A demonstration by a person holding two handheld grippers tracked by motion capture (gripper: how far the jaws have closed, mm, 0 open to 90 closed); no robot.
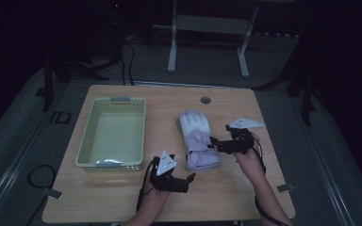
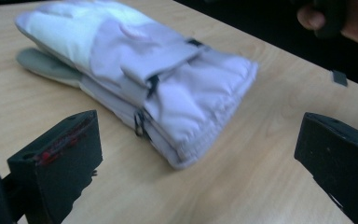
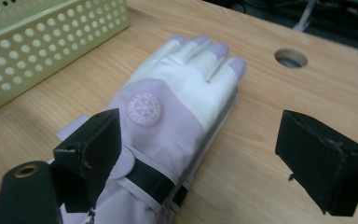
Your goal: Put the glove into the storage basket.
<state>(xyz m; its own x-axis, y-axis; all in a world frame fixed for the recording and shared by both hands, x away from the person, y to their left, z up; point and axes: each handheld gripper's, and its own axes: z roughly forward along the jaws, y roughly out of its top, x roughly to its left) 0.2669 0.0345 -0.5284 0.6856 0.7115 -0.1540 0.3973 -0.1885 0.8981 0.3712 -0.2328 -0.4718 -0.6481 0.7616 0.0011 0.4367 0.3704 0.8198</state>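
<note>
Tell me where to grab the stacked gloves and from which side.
Grip the gloves at the cuff end, likely coming from the person's side with the left gripper. The cuffs form a thick stacked edge facing its open jaws, while the fingers lie flat and thin at the far end. The right gripper is also open beside the cuff.

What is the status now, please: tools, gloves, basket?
Left tool open, empty. Right tool open, at the gloves. Gloves stacked flat on table. Basket empty; nothing blocking.

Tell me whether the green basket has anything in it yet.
Empty. The high view shows the basket's bare pale floor from wall to wall, and the gloves lie stacked on the table beside it, outside its rim.
</note>
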